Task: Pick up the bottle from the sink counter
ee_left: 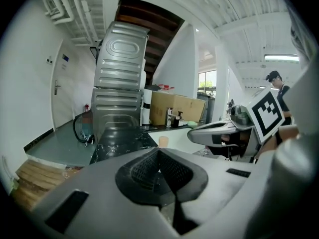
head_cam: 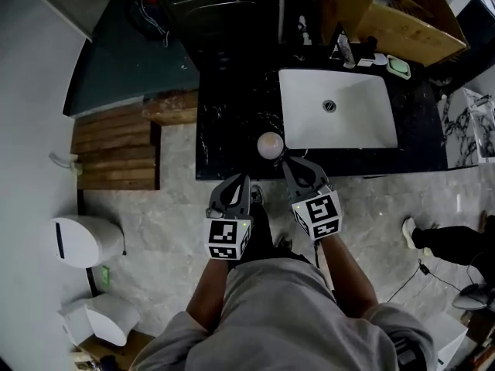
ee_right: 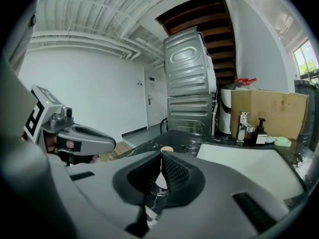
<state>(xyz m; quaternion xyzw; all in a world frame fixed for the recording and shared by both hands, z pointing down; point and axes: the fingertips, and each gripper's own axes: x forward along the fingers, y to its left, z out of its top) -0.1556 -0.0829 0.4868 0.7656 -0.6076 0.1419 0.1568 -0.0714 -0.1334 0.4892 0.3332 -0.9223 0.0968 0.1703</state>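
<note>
Person: stands closest (head_cam: 286,315), grey shirt, both forearms reaching out toward the counter, one gripper in each hand.
Counter: black marbled top (head_cam: 232,130), far side of the grippers, running left to right.
Metal machines: two grey ones stacked (ee_right: 189,83), at the far left end of the counter.
Cardboard box: brown (head_cam: 387,14), on the far right of the counter, behind the tap (head_cam: 344,49).
Sink: white rectangular basin (head_cam: 363,141), set into the right part of the counter.
Left gripper: (head_cam: 244,178) jaws closed together with nothing between them, hanging over the floor just short of the counter's near edge.
Right gripper: (head_cam: 285,161) jaws closed together and empty, tips at the near edge of the counter, just beside the bottle; whether they touch it cannot be told.
Bottle: round pale cap (head_cam: 270,144), upright on the counter near its near edge, just left of the sink's near left corner.
</note>
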